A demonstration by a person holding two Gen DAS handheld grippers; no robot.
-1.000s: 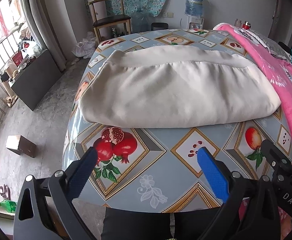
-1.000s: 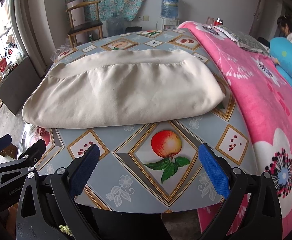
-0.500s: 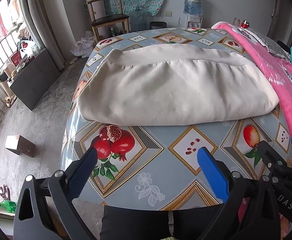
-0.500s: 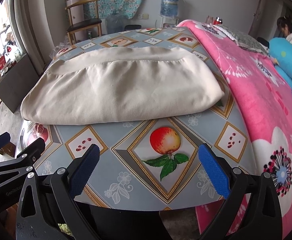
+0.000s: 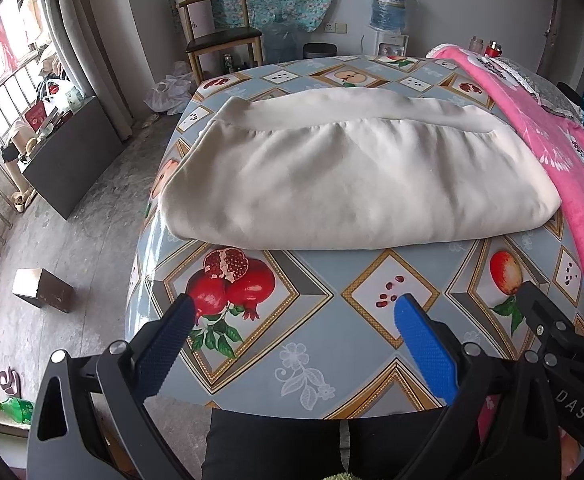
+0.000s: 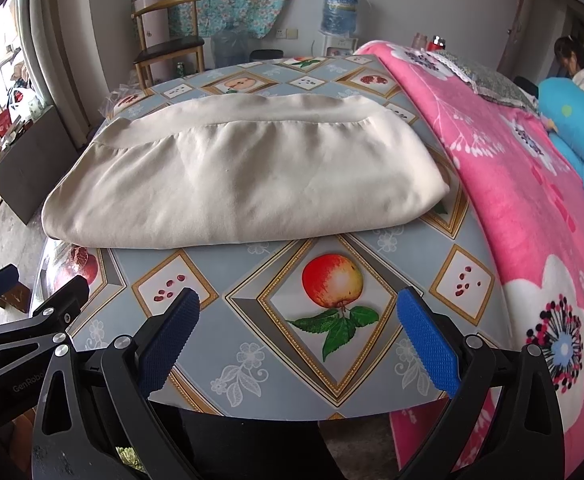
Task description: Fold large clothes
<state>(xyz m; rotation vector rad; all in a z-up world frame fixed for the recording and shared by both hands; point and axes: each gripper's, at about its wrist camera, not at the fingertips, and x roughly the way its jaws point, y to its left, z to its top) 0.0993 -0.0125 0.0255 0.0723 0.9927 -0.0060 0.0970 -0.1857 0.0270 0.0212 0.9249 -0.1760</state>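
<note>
A cream garment (image 5: 352,176) (image 6: 244,180) lies folded into a wide flat bundle across the middle of the table, its banded hem along the far side. My left gripper (image 5: 294,320) hovers open over the near edge, short of the bundle's left half, nothing between its blue pads. My right gripper (image 6: 298,316) is open too, above the printed apple, short of the bundle's right half. Each gripper shows at the edge of the other's view: the right gripper (image 5: 560,312) and the left gripper (image 6: 32,288).
The table carries a fruit-print oilcloth (image 5: 324,344) (image 6: 252,344). A pink blanket (image 6: 512,184) covers its right side, with a blue pillow (image 6: 576,128) and a seated person (image 6: 576,68) beyond. A wooden chair (image 5: 220,36), water dispenser (image 5: 388,16) and floor box (image 5: 42,290) stand around.
Both grippers have edged forward and slightly lower toward the folded garment. Both stay open, and the garment has not moved.
</note>
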